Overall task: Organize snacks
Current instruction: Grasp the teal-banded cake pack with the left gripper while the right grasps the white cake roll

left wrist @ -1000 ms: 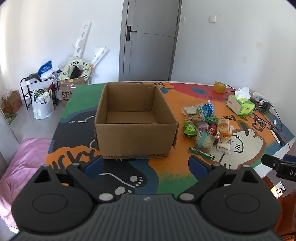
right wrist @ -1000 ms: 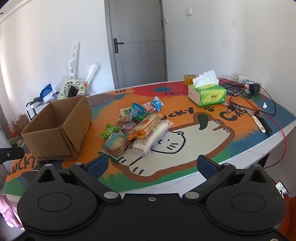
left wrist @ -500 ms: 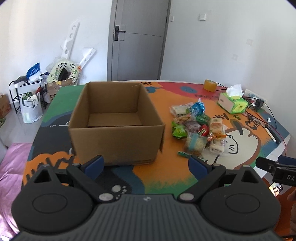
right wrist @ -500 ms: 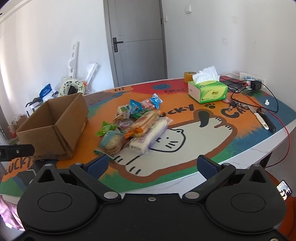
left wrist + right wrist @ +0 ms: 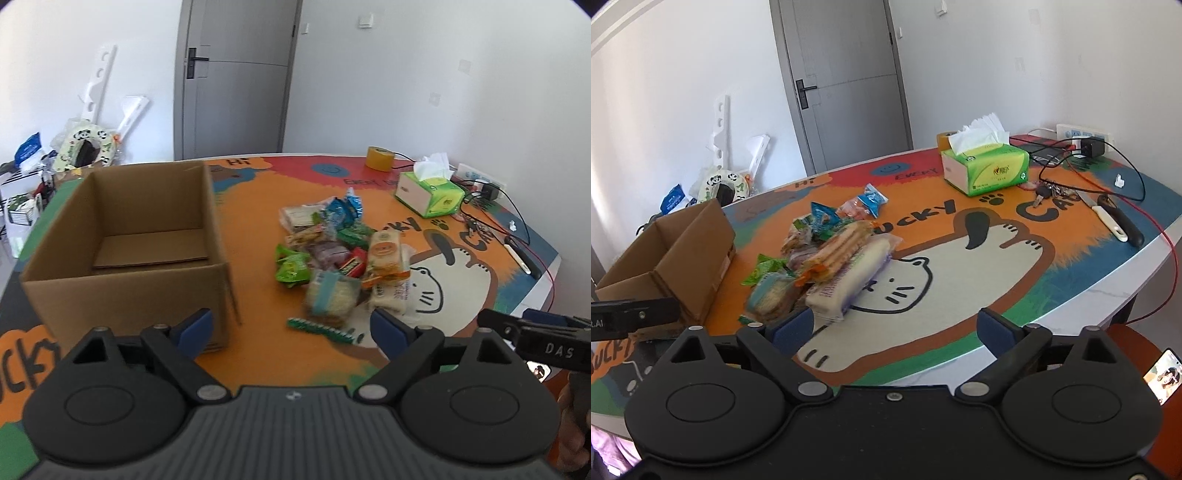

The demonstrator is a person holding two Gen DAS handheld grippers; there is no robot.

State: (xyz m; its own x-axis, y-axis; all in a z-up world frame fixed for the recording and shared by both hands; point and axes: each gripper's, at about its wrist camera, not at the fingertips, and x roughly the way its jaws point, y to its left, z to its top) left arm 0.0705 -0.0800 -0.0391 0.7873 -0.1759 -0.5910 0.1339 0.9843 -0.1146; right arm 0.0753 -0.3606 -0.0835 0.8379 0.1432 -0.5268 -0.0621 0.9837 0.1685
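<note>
- left gripper (image 5: 290, 326): fingers (image 5: 194, 326) spread wide with nothing between them. it hangs above the near edge of the desk (image 5: 258, 206), apart from every item.
- right gripper (image 5: 894, 325): fingers (image 5: 995, 326) likewise spread and carrying nothing, held over the near edge of the desk.
- cardboard box (image 5: 125, 236): ahead of the left finger of the left gripper, top open and upright. only a loose cardboard sheet shows on its floor. judgement: it stands beside the snacks as the container they go into, and none has gone in yet.
- snack pile (image 5: 332, 251): ahead of the left gripper, between its fingers and toward the right one, just beside the box. the packets touch and overlap, which suggests they were tipped out loose.
- from the right gripper, the pile (image 5: 827, 254) lies ahead of its left finger. a long white bread pack (image 5: 853, 277) and an orange biscuit pack (image 5: 838, 251) lie side by side at the near edge, the biscuits partly resting on the bread.
- round cracker packet (image 5: 332, 299) and thin green strip (image 5: 319, 330): nearest the left gripper.
- judgement: both wide openings suit a first pick. the near packets are the easy start, since nothing lies on top of them.
- tissue box (image 5: 984, 168), keys (image 5: 1047, 192) and knife (image 5: 1119, 221): far beyond the right finger of the right gripper, well apart from the pile and outside the task.
</note>
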